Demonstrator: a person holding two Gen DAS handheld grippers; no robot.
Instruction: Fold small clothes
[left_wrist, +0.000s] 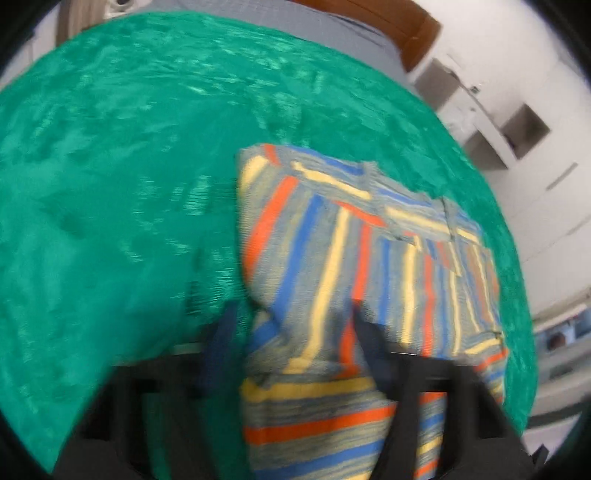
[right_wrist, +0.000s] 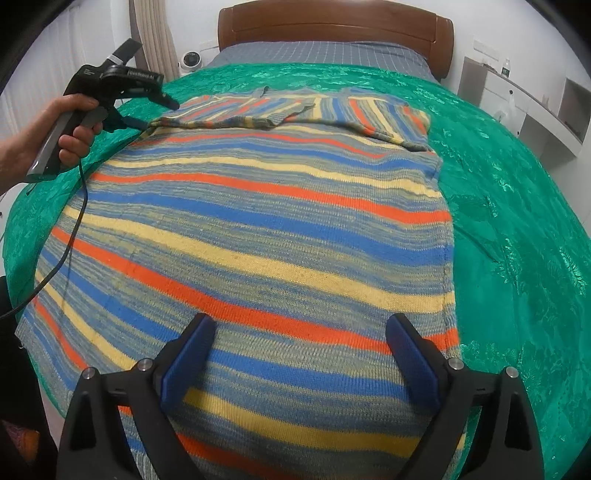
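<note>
A knit sweater (right_wrist: 258, 229) with blue, orange and yellow stripes lies spread on the green bedspread (right_wrist: 517, 221). Its two sleeves are folded across the top end. My right gripper (right_wrist: 299, 332) is open and hovers low over the sweater's near hem, holding nothing. My left gripper (right_wrist: 155, 110) is at the sweater's far left shoulder corner with its jaws apart around the edge of the fabric. In the blurred left wrist view the sweater (left_wrist: 351, 258) lies between and ahead of the left gripper (left_wrist: 291, 314), whose fingers stand apart.
A wooden headboard (right_wrist: 332, 26) and a grey checked sheet (right_wrist: 314, 55) are at the far end of the bed. White shelves (right_wrist: 535, 99) stand at the right. A curtain (right_wrist: 155, 37) and a small white camera (right_wrist: 191, 59) are at the far left. A black cable (right_wrist: 70, 229) trails over the sweater's left side.
</note>
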